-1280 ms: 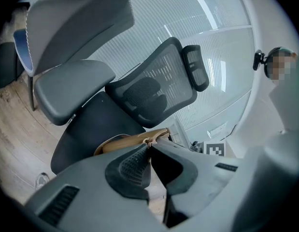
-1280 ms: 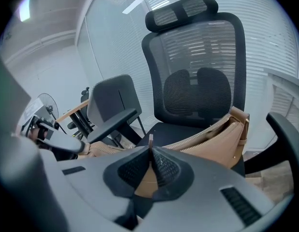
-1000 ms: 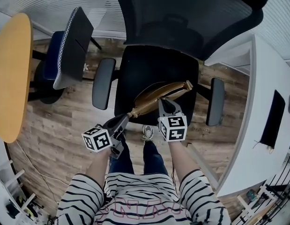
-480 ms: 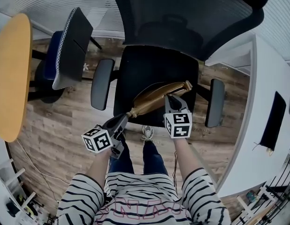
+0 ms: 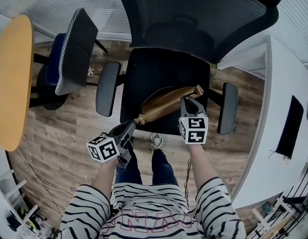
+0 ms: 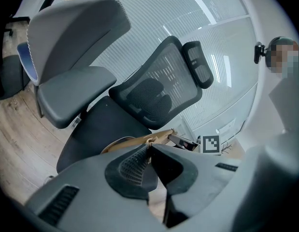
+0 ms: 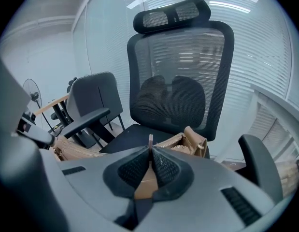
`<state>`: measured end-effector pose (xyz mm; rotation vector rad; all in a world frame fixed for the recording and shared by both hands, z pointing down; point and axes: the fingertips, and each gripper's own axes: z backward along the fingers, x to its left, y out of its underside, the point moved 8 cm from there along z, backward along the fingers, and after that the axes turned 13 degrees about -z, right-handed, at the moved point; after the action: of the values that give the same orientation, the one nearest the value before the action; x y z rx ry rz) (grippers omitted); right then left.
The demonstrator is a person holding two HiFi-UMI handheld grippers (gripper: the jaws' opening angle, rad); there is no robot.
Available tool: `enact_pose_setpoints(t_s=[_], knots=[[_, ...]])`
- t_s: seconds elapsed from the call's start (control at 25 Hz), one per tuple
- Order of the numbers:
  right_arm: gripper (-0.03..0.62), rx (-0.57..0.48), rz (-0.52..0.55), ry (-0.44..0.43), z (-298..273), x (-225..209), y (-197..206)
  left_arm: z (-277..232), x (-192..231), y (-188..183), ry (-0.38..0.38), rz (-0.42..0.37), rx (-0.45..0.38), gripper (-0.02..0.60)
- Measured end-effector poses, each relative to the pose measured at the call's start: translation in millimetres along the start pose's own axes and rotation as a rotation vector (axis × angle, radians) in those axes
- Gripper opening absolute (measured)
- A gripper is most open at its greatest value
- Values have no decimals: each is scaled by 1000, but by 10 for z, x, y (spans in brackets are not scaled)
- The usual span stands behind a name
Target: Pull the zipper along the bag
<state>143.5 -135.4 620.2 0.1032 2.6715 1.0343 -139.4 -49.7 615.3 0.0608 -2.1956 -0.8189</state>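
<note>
While on bag (image 5: 161, 105), right gripper (image 5: 186, 100) down-tilted

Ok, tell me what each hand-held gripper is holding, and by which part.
The left hand-held gripper pinches the near end of the long tan zip bag; the right hand-held gripper pinches its thin tan zipper pull.

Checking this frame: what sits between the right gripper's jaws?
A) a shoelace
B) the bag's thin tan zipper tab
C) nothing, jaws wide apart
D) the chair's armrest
B: the right gripper view shows the right gripper shut on the zipper tab, with the bag just beyond it.
</note>
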Motion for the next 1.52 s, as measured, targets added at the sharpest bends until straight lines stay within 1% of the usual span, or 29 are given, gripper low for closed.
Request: enact_pose_setpoints(t_s=[0.24, 0.96, 1.12, 1.24, 1.32, 1.52], knots=[[38, -14, 0, 50, 37, -117, -77, 1, -2, -33, 5, -11, 10, 43], [38, -16, 51, 125, 99, -384, -242, -12, -13, -37, 13, -24, 14, 43], [38, -30, 35, 137, 110, -385, -249, -26, -14, -43, 11, -26, 14, 43], [38, -53, 83, 136, 146, -319, -226, -10, 7, -37, 3, -33, 25, 43], [38, -66, 105, 138, 176, -285, -190, -3, 16, -27, -2, -52, 38, 43], [38, -95, 9, 147, 212, -287, -96, -11, 7, -37, -14, -83, 46, 43]])
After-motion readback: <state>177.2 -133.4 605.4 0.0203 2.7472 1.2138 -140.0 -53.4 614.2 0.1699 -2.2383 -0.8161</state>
